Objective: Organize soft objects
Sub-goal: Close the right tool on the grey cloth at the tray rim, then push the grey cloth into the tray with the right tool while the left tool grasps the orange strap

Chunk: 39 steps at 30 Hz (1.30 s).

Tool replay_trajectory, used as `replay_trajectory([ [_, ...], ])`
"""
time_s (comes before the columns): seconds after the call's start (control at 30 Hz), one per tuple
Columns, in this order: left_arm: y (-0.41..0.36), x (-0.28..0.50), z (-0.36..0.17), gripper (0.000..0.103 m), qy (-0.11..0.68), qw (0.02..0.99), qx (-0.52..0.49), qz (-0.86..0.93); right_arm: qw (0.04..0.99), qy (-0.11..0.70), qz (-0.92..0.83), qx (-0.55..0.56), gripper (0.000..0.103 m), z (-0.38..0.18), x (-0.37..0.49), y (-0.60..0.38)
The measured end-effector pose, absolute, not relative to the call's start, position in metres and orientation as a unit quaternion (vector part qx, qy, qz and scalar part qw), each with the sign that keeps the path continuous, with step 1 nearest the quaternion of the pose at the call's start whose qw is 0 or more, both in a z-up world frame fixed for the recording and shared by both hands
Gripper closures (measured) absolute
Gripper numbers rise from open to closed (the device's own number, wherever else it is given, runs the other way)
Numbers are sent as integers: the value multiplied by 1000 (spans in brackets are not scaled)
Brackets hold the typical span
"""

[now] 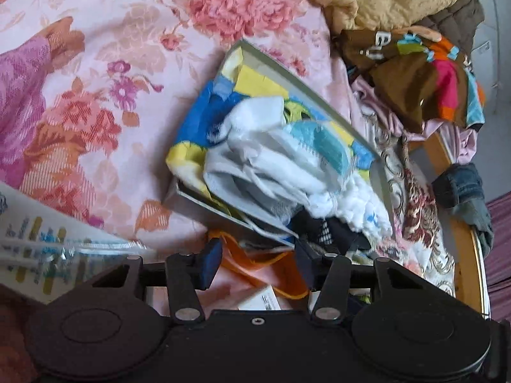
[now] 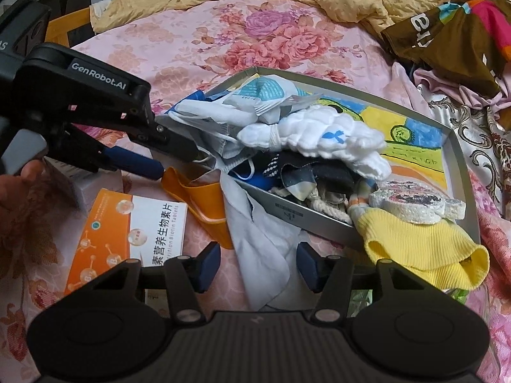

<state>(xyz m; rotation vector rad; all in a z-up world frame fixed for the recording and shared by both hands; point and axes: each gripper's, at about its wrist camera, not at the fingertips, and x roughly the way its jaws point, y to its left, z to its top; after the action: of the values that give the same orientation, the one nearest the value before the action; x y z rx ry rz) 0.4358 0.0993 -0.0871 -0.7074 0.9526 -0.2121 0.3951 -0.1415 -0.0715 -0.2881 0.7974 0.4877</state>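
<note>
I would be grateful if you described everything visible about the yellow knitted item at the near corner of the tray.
The yellow knitted item looks like a soft ribbed garment, possibly a sock or small hat, in bright yellow. It lies crumpled and draped over the near right corner of the grey tray, spilling outward onto the floral bedspread. A round, flat, white speckled piece rests on its upper edge. Neither gripper touches it; the right gripper hovers open to its left.

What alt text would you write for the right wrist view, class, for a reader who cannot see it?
A shallow grey box heaped with socks and face masks sits on a floral bedsheet. The open right gripper hovers over a pale cloth; the left gripper reaches in beside an orange cloth.
</note>
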Motion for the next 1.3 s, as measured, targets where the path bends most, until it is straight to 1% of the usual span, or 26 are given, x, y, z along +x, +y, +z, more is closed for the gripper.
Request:
replay_trajectory([
  [0.17, 92, 439, -88, 47, 462, 822, -320, -98, 883, 383, 234, -140, 49, -74, 396, -142],
  [0.23, 95, 443, -88, 44, 469, 810, -339, -95, 883, 383, 233, -140, 51, -74, 397, -141],
  [0.3, 101, 448, -89, 44, 482, 792, -364, -87, 883, 383, 233, -139, 54, -75, 398, -140],
  [0.4, 112, 450, -91, 44, 501, 755, -415, -74, 884, 383, 231, -137, 55, -75, 399, -140],
  [0.57, 106, 451, -89, 41, 528, 750, -391, -74, 884, 382, 231, -138, 57, -75, 400, -142],
  [0.7, 108, 459, -94, 41, 537, 739, -402, -62, 883, 386, 230, -133, 57, -77, 405, -139],
  [0.83, 105, 464, -96, 41, 543, 736, -402, -50, 883, 389, 229, -128, 58, -78, 411, -137],
  [0.93, 101, 465, -96, 43, 541, 741, -395, -45, 883, 390, 229, -126, 60, -78, 413, -136],
  [1.03, 99, 465, -97, 46, 538, 743, -396, -40, 882, 392, 229, -129, 69, -80, 413, -135],
  [1.1, 100, 465, -97, 47, 534, 744, -399, -40, 881, 396, 223, -131, 82, -83, 413, -134],
  [1.13, 100, 465, -97, 48, 533, 745, -400, -41, 882, 398, 218, -127, 85, -84, 415, -134],
  [1.2, 101, 463, -97, 50, 531, 748, -396, -44, 885, 400, 209, -114, 94, -84, 417, -137],
  [1.27, 100, 462, -96, 52, 529, 752, -390, -46, 888, 398, 204, -105, 97, -83, 417, -140],
  [1.3, 101, 461, -97, 56, 528, 753, -389, -46, 891, 394, 202, -103, 98, -82, 416, -141],
])
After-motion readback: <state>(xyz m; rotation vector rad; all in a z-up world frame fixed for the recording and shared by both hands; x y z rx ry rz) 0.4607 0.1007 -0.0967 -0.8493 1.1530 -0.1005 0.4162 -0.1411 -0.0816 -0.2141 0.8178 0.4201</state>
